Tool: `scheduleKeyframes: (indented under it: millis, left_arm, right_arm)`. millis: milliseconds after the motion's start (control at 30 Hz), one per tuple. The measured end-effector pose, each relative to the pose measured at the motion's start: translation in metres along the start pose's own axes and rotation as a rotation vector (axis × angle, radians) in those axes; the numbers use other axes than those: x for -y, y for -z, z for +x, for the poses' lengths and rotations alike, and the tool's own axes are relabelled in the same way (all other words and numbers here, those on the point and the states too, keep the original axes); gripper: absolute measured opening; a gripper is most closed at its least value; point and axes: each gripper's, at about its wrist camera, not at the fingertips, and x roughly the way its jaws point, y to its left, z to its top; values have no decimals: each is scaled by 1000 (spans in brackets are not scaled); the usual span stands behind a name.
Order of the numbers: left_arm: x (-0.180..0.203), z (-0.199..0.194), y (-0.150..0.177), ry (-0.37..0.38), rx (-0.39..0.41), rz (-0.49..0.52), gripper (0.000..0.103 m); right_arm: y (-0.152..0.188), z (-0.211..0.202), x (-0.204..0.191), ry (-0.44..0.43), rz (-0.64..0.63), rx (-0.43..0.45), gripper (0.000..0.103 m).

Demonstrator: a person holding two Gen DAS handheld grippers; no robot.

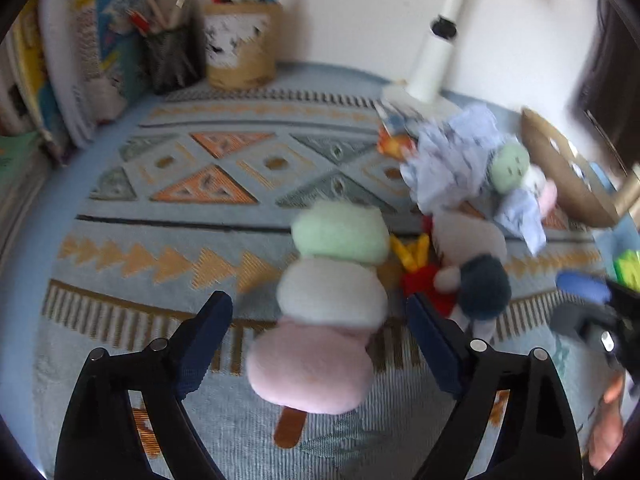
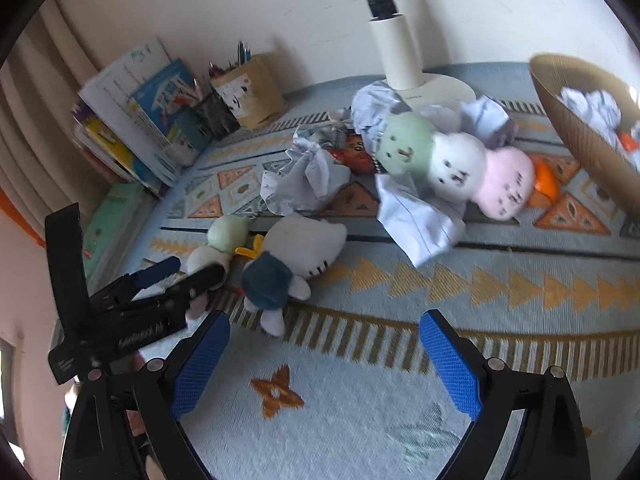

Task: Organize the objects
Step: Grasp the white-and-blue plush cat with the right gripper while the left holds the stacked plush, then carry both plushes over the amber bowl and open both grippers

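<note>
- Left gripper [image 1: 320, 336]: jaws apart, angled down over the cloth [image 1: 160, 240]. Dango plush [image 1: 332, 304] between the fingers [image 1: 208, 336]; contact with the pads not readable through blur.
- Dango plush: green ball far end, white middle, pink near end, brown stick poking out toward the camera. Lying on the cloth.
- Just right of it: white cat plush [image 1: 468, 236] with blue-clad body, red and yellow bits beside it.
- Right gripper [image 2: 324, 364]: jaws wide apart, nothing between them, only bare cloth below.
- Right view: second, larger dango plush [image 2: 452, 164] farther back, faces up, resting on crumpled paper [image 2: 416, 220]. More paper balls [image 2: 304, 180] to its left and behind.
- Orange item [image 2: 544, 184] touching the pink end of that plush; kind unclear.
- Basket [image 2: 576, 128] at far right, tilted, crumpled paper inside.
- Lamp [image 2: 400, 48]: white stem, round base on the cloth behind the paper pile.
- Back left, against the wall: books [image 2: 132, 120] leaning, mesh pen cup [image 1: 172, 60], tan pen holder [image 1: 240, 48], both stocked.
- Person's fingers [image 1: 608, 420] at right edge of left view, behind the other gripper.
</note>
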Motion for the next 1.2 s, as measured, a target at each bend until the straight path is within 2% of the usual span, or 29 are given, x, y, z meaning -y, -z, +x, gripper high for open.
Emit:
scheduleKeyframes:
  millis: [33,133,233,300,367,500,633,767,833,867,933,1000,1067,1133,1200]
  left_arm:
    - [1,0,1,-7,-1,3,87]
    - [4,-2,3,-10,15,5,63]
    - [8,-4,4,-7,18,24,55]
    - [12,-5,5,-26,19,39,54]
    - [14,-7,6,-28,22,36,53]
    - [25,-24,14,58,90,17,53]
    - [55,-34,29,110,105,19,53]
    - [93,-23,27,93,53,67,53]
    - [114,-11,26,49,-26,104,53]
    - [121,-7,27,22,-46,113,53]
    - [130,-8,29,-21,-24,126,53]
    - [128,-9,30,-11,-26,92,58]
    - [121,-9,30,5,-29,50,68]
    - [121,-9,30,14,-38,40,73]
    - [123,-7,30,-16,-46,53,73]
  right_arm:
    - [-4,6,-2,23,12,-9,96]
    - [-13,28,-11,-11,60,-37,95]
    - [-18,45,-25,4,69,-46,87]
    - [-20,53,-33,71,37,-31,67]
    - [-19,52,-35,71,-4,-15,56]
    - [-5,20,-7,-11,-15,12,55]
    - [26,-32,35,24,-131,35,56]
    - [43,-56,92,95,-172,-21,56]
    - [46,-57,117,108,-168,-61,56]
    - [47,-57,128,112,-155,-69,56]
    - [50,-62,146,60,-91,-59,59]
    - [52,-68,158,25,-26,-35,65]
    - [55,-72,164,35,7,-22,75]
    - [59,-72,164,29,34,-19,75]
    - [62,-68,159,30,57,-20,76]
